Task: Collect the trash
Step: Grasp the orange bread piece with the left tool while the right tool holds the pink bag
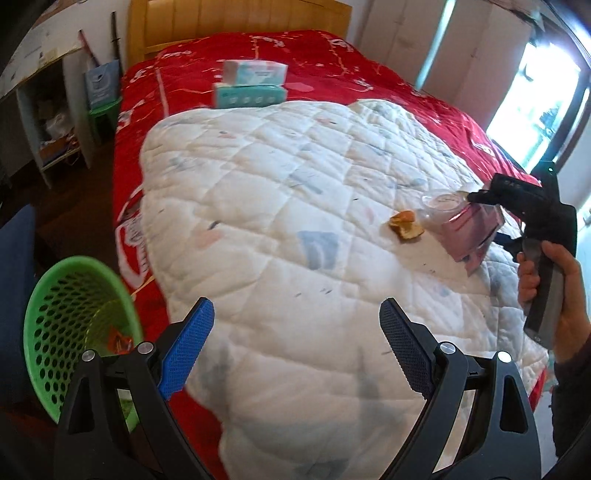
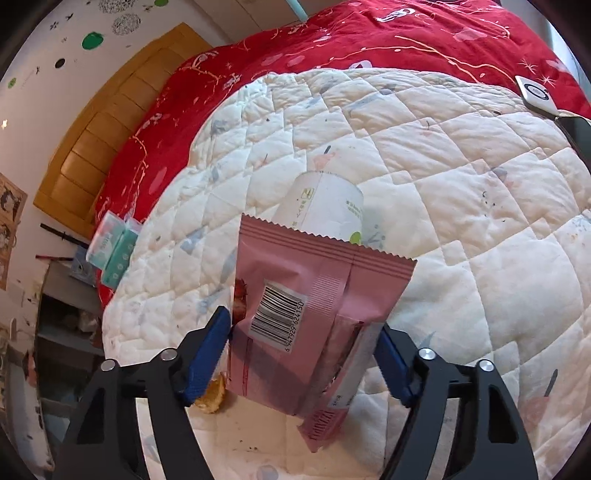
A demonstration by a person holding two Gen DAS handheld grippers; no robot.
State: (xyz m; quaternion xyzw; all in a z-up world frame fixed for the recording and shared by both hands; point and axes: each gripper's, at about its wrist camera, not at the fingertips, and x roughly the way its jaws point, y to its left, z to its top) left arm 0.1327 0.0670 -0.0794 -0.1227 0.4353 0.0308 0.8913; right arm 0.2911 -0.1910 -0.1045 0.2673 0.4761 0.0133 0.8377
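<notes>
My right gripper (image 2: 301,332) is shut on a pink snack wrapper (image 2: 310,306) with a barcode, held just above the white quilt (image 2: 461,229). Behind it lies a white plastic cup (image 2: 325,206) on its side. A piece of orange peel (image 2: 212,397) lies under the left finger. In the left wrist view the wrapper (image 1: 471,232), the cup (image 1: 443,205) and the peel (image 1: 406,225) sit at the right, with the right gripper (image 1: 484,197) on the wrapper. My left gripper (image 1: 297,343) is open and empty above the quilt's near part. A green basket (image 1: 62,325) stands on the floor at the lower left.
Two tissue packs (image 1: 251,85) lie on the red bedspread (image 1: 325,55) near the wooden headboard (image 1: 236,18). A shelf unit (image 1: 48,122) and a green stool (image 1: 103,110) stand left of the bed. A white remote-like device (image 2: 535,94) lies at the quilt's far right.
</notes>
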